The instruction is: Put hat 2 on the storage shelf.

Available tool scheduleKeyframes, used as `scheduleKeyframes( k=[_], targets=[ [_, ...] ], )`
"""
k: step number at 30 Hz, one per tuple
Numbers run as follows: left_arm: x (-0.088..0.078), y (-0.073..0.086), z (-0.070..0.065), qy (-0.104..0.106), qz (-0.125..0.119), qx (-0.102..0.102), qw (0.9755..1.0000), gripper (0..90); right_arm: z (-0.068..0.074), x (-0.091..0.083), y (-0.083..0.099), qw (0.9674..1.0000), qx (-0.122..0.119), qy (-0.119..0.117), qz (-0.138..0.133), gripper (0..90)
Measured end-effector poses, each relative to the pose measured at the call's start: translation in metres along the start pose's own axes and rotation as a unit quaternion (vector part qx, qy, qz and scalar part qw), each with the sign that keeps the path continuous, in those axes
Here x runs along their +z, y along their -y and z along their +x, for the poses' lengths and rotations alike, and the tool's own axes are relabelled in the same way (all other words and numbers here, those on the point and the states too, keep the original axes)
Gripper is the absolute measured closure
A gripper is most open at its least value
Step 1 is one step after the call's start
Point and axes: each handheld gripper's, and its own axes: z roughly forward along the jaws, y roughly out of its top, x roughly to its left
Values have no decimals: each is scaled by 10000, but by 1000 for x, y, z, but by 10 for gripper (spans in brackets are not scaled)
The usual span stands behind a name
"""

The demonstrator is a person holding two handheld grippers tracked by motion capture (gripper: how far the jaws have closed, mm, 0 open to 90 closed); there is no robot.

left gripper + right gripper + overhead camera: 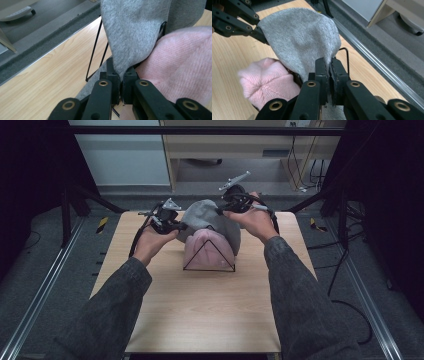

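The grey hat (212,222) is held up over the far half of the wooden table (200,310), stretched between the two tools. It hangs just behind and partly over a pink hat (207,251), which sits on a black wire stand (209,269) near the table's middle. The left gripper (121,82) is clamped on the grey hat's edge, jaws pressed together with the knit pinched between them. The right gripper (328,75) is likewise closed on the opposite edge (the fabric runs straight down into its jaws).

What the next move seems to turn on is that the grey hat spans sideways from one tool to the other, its opening facing down and toward the person, with the stand directly below and slightly nearer. Both hands are about equally close to it, one at each side, so lowering or lifting would need them to travel together.

Much stays hard to read. The grey hat hides the back of the stand, so whether a second wire frame stands behind the pink hat, or whether the grey knit touches any wire, cannot be told. In the left gripper view the grey and pink knits meet, though contact or mere overlap is unclear.
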Motion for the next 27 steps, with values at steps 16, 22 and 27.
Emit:
scheduleKeyframes(
  k=[16,22,27],
  targets=[
    [4,19,-2,27,33,-157,9999,874,9,10,9,9999,41,-52,88,858],
    [5,24,-3,12,64,-188,9998,873,12,14,10,9999,38,-46,124,855],
    [7,29,-3,12,88,-229,9997,869,15,15,10,9998,7,-64,181,820]
  ],
)
